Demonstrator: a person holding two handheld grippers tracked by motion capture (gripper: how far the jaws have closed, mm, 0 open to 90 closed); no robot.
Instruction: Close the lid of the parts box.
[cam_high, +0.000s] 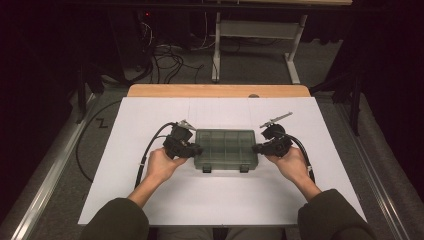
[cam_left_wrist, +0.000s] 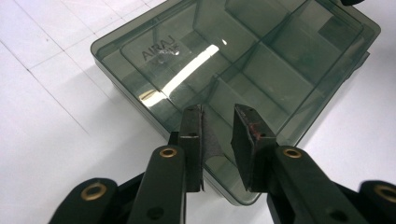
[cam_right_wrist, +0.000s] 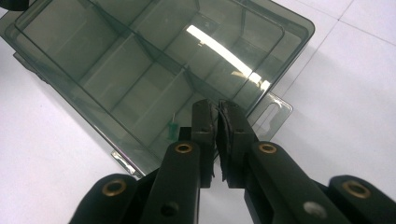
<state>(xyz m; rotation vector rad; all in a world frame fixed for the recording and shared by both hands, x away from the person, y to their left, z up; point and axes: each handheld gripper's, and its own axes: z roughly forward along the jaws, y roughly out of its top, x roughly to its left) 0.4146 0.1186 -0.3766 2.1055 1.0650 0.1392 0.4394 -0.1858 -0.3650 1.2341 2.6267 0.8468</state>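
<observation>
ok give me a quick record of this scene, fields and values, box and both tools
box: smoky clear plastic organiser box, lid shut, flat on the white table
inside: dividers; one small green pin in a compartment
left tool: over the box's left end, jaws a little apart, nothing gripped
right tool: over the box's right end, jaws nearly together, nothing seen between them
hands: left hand and right hand, one on each tool
latches: two on the near side

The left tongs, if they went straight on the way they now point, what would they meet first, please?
Most likely the smoky plastic organizer box: the left tongs already sit over its near edge, jaws slightly apart, aimed across its closed lid. How high above the lid they are is unclear.
</observation>
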